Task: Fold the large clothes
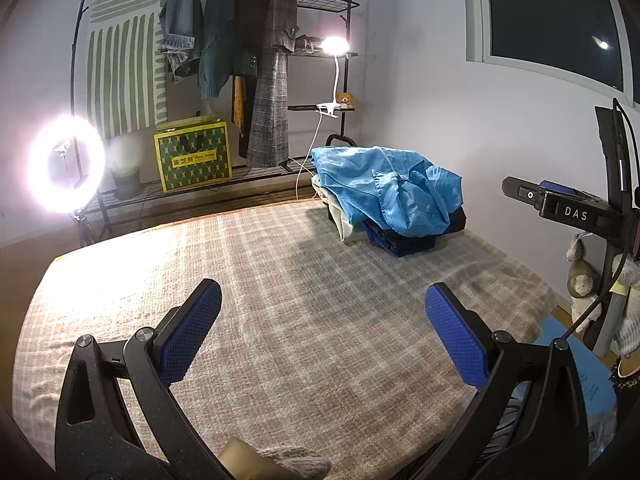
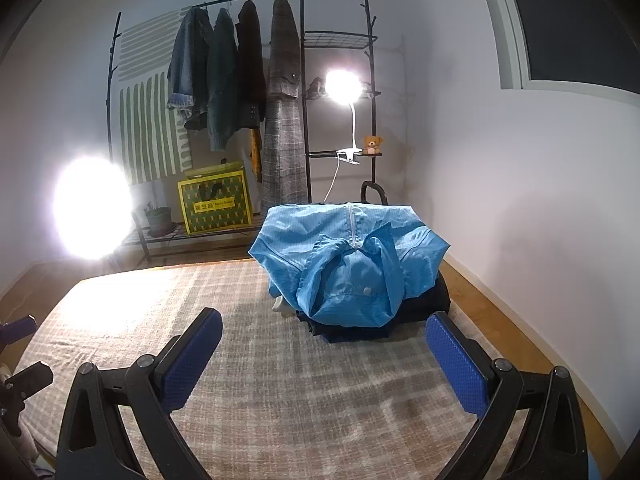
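Both grippers, the left gripper (image 1: 322, 326) and the right gripper (image 2: 323, 354), hang above the checked blanket (image 2: 288, 392) with fingers wide apart, holding nothing. At its far end lies a pile of clothes (image 2: 384, 320), topped by a light blue jacket (image 2: 352, 264).

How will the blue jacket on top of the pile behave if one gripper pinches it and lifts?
The blue jacket looks thin and crumpled, so it will probably hang floppy and unfold rather than hold shape. Its sheen suggests smooth fabric that may slide off the dark clothes beneath. It likely weighs little, though its zipper could snag.
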A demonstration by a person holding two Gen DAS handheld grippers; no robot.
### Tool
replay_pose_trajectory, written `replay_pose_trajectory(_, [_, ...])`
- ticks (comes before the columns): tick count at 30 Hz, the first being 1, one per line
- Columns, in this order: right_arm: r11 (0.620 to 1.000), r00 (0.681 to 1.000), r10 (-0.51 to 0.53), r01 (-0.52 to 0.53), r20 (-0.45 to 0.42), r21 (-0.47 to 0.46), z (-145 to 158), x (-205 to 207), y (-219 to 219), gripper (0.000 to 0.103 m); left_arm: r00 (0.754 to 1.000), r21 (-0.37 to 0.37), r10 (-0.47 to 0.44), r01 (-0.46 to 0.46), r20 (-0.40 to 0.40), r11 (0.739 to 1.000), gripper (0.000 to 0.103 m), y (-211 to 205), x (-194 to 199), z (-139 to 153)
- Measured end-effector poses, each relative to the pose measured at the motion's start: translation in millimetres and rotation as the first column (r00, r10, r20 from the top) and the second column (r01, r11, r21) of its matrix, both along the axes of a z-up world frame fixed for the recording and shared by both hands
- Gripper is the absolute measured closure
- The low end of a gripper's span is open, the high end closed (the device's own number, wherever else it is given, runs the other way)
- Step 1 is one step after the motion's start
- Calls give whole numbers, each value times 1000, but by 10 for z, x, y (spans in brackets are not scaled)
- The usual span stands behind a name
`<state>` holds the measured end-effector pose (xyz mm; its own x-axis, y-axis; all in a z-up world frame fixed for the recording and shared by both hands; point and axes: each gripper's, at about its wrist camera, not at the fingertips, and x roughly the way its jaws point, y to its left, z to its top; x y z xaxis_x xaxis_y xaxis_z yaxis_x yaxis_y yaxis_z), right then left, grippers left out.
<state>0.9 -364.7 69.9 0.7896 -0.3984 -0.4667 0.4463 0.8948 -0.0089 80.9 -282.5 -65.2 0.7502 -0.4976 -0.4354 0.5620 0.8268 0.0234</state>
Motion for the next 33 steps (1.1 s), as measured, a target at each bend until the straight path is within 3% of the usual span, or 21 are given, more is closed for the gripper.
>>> replay_pose_trajectory(33, [1000, 1000, 13, -13, -4, 3, -21, 27, -42, 0, 1000, -8, 4, -4, 19, 1000, 0, 13, -5, 44])
